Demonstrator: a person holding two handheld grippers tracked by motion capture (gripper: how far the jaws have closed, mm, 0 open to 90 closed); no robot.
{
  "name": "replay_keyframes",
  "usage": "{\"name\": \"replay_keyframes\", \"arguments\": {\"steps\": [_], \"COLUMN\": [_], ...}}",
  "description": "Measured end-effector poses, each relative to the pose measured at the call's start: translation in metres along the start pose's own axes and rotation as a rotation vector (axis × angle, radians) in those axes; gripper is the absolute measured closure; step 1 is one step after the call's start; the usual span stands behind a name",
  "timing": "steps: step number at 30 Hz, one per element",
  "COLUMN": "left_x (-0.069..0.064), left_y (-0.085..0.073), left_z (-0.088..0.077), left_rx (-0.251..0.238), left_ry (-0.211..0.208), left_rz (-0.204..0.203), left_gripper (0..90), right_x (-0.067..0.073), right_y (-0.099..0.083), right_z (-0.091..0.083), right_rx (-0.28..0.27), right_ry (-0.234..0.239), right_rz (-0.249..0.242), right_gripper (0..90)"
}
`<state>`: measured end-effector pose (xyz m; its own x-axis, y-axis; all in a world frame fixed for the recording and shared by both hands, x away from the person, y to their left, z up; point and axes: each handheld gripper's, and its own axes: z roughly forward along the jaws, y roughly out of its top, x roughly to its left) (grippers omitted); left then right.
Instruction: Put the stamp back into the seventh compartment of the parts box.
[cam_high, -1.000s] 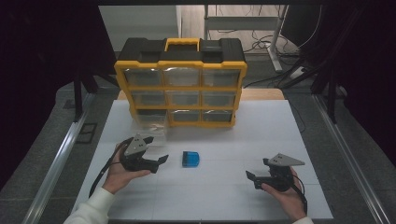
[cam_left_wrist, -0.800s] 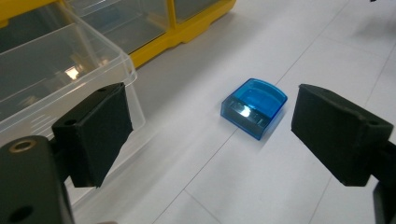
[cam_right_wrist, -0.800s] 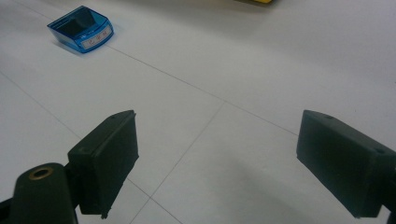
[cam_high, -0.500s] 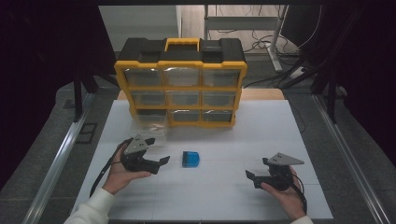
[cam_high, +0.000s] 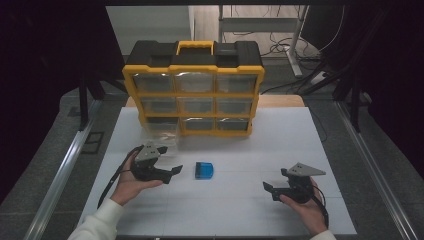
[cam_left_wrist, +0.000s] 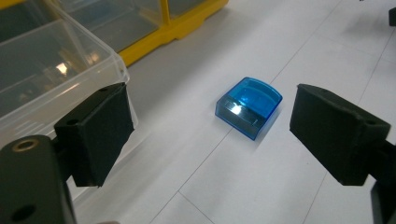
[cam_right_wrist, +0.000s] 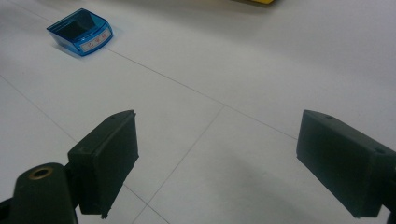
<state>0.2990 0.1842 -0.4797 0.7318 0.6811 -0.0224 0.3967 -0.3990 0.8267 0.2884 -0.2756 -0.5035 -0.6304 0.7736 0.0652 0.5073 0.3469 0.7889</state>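
Note:
A small translucent blue box (cam_high: 204, 170) lies on the white table, in front of a yellow and black drawer organizer (cam_high: 194, 95). My left gripper (cam_high: 172, 175) sits just left of the box, open, its jaws pointing at it. In the left gripper view the blue box (cam_left_wrist: 249, 107) lies a short way beyond the open gripper (cam_left_wrist: 210, 130), with nothing between the jaws. My right gripper (cam_high: 272, 185) is held near the table's front right, open and empty. From the right gripper view the blue box (cam_right_wrist: 80, 31) is far off at the upper left, well beyond the gripper (cam_right_wrist: 217, 158).
A clear plastic drawer (cam_high: 161, 131) stands on the table in front of the organizer's lower left slot, close behind my left gripper; the drawer (cam_left_wrist: 51, 70) is right beside the left jaw. The table's front edge (cam_high: 225, 234) is near both hands.

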Motion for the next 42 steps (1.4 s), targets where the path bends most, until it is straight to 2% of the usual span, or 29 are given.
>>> {"name": "replay_keyframes", "arguments": {"steps": [5,14,20,24,30,31,42], "left_x": [0.0,-0.001,-0.005,-0.008,-0.014,-0.015,-0.021], "left_y": [0.005,0.013,0.021,0.027,0.031,0.032,0.041], "left_z": [0.009,0.016,0.025,0.035,0.049,0.053,0.076], "left_rx": [0.049,0.07,0.096,0.126,0.151,0.173,0.226], "left_ry": [-0.044,-0.049,-0.088,-0.116,-0.139,-0.141,-0.173], "left_rz": [0.014,0.025,0.044,0.083,0.107,0.13,0.174], "left_gripper": [13.4,14.4,13.5,13.5,14.1,14.1,13.3], "right_x": [-0.001,-0.001,-0.001,0.0,0.0,0.0,0.0], "right_y": [-0.001,-0.001,-0.001,0.0,0.0,0.0,0.001], "right_z": [-0.001,-0.003,-0.002,-0.001,-0.001,-0.001,0.001], "right_rx": [-0.005,-0.011,-0.007,-0.005,-0.003,-0.002,0.001], "right_ry": [0.009,0.012,0.007,0.006,0.003,0.004,0.004], "right_rz": [-0.002,-0.002,-0.006,-0.01,-0.012,-0.012,-0.016], "right_gripper": [13.0,13.1,13.1,13.1,13.1,13.1,13.1]}}
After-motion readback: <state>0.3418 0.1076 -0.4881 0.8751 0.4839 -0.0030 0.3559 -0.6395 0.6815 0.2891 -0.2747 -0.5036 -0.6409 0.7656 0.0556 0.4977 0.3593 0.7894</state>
